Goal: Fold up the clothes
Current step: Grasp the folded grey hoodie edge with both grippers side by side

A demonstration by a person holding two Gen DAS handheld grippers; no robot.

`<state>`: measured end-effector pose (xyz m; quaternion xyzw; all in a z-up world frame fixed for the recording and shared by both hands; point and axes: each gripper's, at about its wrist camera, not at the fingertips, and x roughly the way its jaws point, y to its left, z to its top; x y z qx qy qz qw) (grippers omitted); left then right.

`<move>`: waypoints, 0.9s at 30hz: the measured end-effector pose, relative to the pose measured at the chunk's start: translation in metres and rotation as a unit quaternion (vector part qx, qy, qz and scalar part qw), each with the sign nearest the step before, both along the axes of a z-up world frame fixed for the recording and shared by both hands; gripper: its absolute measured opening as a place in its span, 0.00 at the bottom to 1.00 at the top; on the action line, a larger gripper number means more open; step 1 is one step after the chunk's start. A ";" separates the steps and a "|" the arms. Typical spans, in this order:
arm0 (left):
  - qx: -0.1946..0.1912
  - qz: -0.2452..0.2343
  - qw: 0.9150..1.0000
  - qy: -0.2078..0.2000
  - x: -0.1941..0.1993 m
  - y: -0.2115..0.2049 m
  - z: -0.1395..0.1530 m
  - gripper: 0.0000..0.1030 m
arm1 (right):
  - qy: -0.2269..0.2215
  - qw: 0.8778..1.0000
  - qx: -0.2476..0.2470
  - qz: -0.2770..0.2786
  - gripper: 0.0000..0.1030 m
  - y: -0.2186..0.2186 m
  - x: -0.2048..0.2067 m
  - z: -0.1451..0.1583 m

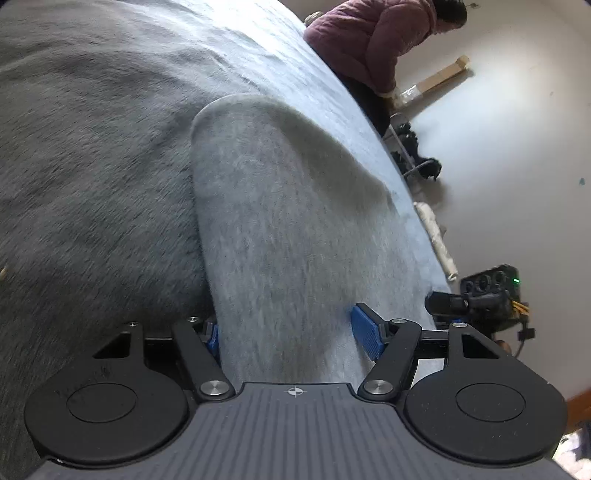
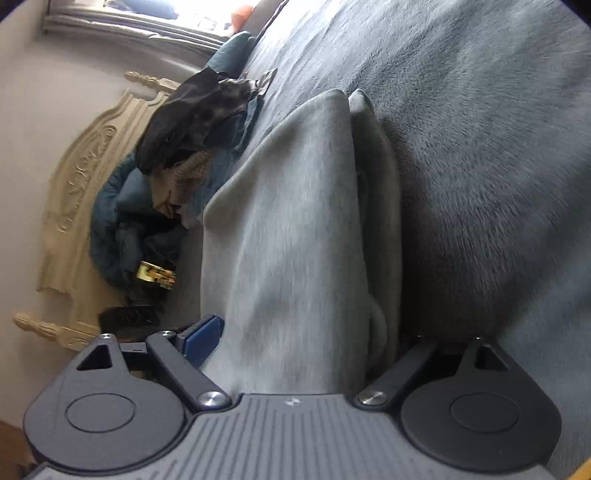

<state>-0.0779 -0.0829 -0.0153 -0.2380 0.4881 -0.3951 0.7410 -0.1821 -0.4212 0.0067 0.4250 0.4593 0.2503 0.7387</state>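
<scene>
Left wrist, only here: we see a person in a pink quilted jacket (image 1: pixel 373 40) bent over at the far edge, a long cardboard box (image 1: pixel 441 75) against the wall, and a black device with a green light (image 1: pixel 491 295) on the floor.
Left wrist, surface: a dark grey fleece blanket (image 1: pixel 85 155) covers the bed, white wall behind.
Left wrist, claw: the left gripper (image 1: pixel 290 332) is part open, with the light grey garment (image 1: pixel 273 229) running up between its blue pads (image 1: pixel 365 332). The right-hand pad looks clear of the cloth, the other is half hidden, so we can't tell if it grips.

Right wrist, only here: we see a carved cream headboard (image 2: pixel 77 177), a heap of dark clothes (image 2: pixel 188 118) with a teal quilt (image 2: pixel 114 221), and a bright window (image 2: pixel 199 14).
Right wrist, surface: same fleece blanket (image 2: pixel 480 129).
Right wrist, garment: the light grey garment (image 2: pixel 295 229) lies folded lengthwise on the blanket.
Right wrist, claw: the right gripper (image 2: pixel 295 343) is spread wide and straddles the garment's near end. One blue pad (image 2: pixel 201 338) stands off the cloth, nothing pinched.
</scene>
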 end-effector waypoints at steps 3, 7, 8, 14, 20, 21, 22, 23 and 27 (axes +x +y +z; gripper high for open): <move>-0.007 0.002 1.000 0.003 0.006 -0.005 -0.003 0.65 | -0.008 1.000 0.025 -0.001 0.87 0.000 0.015 -0.004; -0.004 -0.022 1.000 -0.018 0.001 -0.003 -0.004 0.64 | -0.038 0.999 0.001 0.020 0.86 0.011 0.016 -0.005; -0.007 -0.027 0.999 -0.019 0.001 -0.002 -0.005 0.64 | -0.039 0.999 -0.003 0.025 0.85 0.011 0.017 -0.004; -0.010 -0.074 0.997 -0.001 0.013 0.003 -0.007 0.58 | -0.019 0.998 -0.011 0.059 0.61 0.000 0.022 -0.006; 0.029 -0.094 0.995 0.026 0.021 -0.004 0.001 0.52 | 0.024 0.997 -0.039 0.066 0.52 0.004 0.027 0.003; 0.032 -0.086 0.995 0.029 0.019 -0.004 0.002 0.52 | 0.023 0.997 -0.051 0.062 0.51 0.006 0.025 0.007; 0.036 -0.079 0.996 0.028 0.016 -0.004 0.004 0.52 | 0.021 0.996 -0.063 0.059 0.50 0.009 0.024 0.012; 0.042 -0.074 0.996 0.025 0.013 -0.005 0.007 0.51 | 0.016 0.995 -0.077 0.056 0.48 0.013 0.022 0.017; 0.068 -0.045 0.996 0.025 0.004 -0.008 0.018 0.50 | 0.013 0.993 -0.111 0.040 0.44 0.024 0.013 0.038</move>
